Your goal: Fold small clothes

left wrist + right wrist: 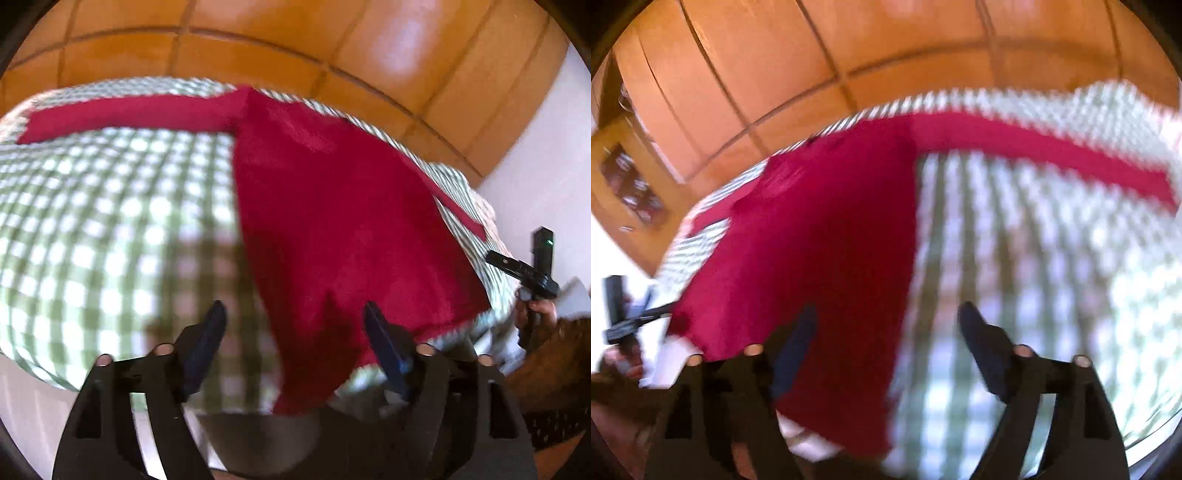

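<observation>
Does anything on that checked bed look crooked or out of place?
Nothing is damaged or spilled. The red shirt lies spread on the checked cover, unfolded, one sleeve stretched out sideways and its hem hanging over the near edge. Both views are motion-blurred.

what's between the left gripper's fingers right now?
In the left wrist view, the left gripper is open; between its fingers lie the checked cloth and the near edge of the red shirt. Contact can't be told.
</observation>
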A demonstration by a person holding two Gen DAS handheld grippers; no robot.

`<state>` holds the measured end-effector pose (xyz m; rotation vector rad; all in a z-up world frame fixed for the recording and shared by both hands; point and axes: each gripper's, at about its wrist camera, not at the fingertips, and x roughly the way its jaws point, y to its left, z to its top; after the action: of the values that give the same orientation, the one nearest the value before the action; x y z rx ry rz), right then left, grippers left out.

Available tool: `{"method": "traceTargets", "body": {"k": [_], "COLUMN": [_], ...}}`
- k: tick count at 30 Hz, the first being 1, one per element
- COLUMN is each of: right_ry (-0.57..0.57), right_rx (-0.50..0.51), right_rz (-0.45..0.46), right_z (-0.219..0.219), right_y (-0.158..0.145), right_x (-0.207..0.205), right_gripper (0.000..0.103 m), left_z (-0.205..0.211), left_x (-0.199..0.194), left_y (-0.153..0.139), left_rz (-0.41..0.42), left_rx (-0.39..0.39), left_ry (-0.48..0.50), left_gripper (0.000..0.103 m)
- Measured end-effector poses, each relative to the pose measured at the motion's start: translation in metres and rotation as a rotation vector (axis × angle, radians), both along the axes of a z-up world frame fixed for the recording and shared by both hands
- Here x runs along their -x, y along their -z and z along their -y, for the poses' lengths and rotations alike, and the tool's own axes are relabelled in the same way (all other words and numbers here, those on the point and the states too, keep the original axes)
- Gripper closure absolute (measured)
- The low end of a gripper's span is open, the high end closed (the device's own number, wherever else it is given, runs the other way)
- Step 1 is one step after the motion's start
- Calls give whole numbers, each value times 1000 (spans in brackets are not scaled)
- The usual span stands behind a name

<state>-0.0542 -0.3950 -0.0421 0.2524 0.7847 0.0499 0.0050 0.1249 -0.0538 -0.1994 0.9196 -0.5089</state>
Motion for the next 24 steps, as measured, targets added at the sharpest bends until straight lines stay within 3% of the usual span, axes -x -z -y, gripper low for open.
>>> {"method": "traceTargets", "body": {"k": [3,5,11,16,19,24], "right_ry": [61,85,43,80,84,92], "right_rx": [68,79,188,411,384,341], "right_rz": [18,22,19,3,-61,-54], "right_z": [-12,-25,-68,-87,-78,-71], "right_y": [-7,-5,13,35,58,60], "right_x": [-37,-61,-131,-174,-185,-181], "right_gripper": [5,4,2,2,2,2], "left_z": [-13,-22,-46,-71,-90,-124], "left_x": [-22,-36,-82,-114,-137,-174], "left_y": [-3,-2,9,17,16,19], "left_rz": [19,4,-74,-120,-101,-69], "left_rx": [-30,-19,140,173,160,135], "left_ry": [-151,-230,-429,-558,-637,-801], "left_gripper": [14,13,13,13,12,8]}}
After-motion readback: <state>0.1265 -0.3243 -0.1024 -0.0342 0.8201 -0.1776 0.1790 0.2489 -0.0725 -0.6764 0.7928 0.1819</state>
